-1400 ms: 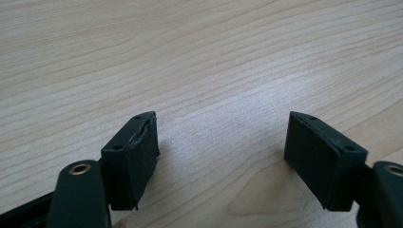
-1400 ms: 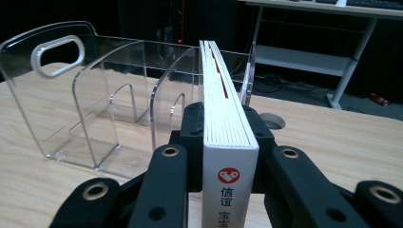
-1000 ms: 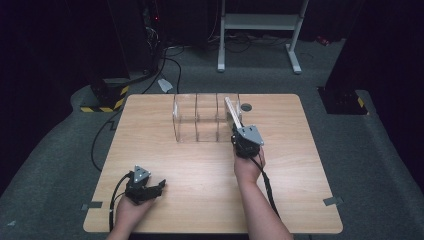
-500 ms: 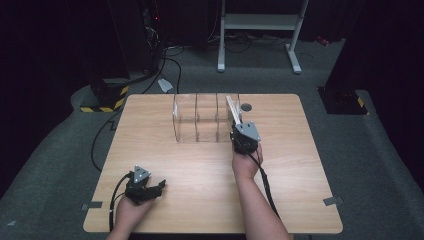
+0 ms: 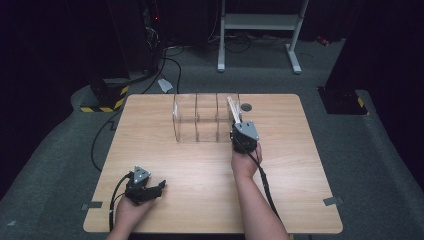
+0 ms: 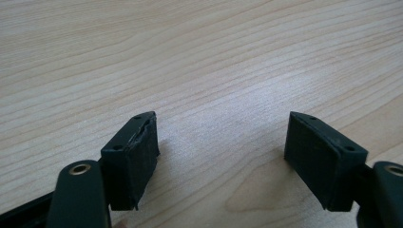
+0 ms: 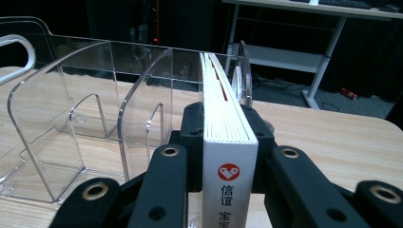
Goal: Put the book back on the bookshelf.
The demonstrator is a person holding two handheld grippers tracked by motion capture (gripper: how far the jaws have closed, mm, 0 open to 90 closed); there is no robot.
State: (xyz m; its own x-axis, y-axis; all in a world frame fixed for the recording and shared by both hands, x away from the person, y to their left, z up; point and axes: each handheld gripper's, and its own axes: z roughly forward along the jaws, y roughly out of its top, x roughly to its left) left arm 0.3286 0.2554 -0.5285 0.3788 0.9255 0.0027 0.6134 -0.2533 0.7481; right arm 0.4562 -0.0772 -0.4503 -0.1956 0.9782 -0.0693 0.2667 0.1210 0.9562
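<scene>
A clear acrylic file rack (image 5: 200, 119) with several upright dividers stands at the back middle of the wooden table (image 5: 200, 165). My right gripper (image 5: 243, 134) is shut on a white book (image 7: 227, 142), spine toward the camera, with a red logo and dark characters. The book (image 5: 233, 111) stands on edge and reaches into the rack's rightmost slot (image 7: 237, 71). My left gripper (image 5: 155, 187) rests near the table's front left corner. Its jaws stand wide apart over bare wood, the pads (image 6: 133, 161) holding nothing.
A small dark round disc (image 5: 245, 107) lies on the table just right of the rack. Beyond the table are a grey carpet, black cables, a yellow-black striped block (image 5: 102, 106) at the left and a white metal stand (image 5: 260, 30).
My right gripper has moved forward with the book, bringing it farther into the rack's right slot. The left gripper has barely moved.
</scene>
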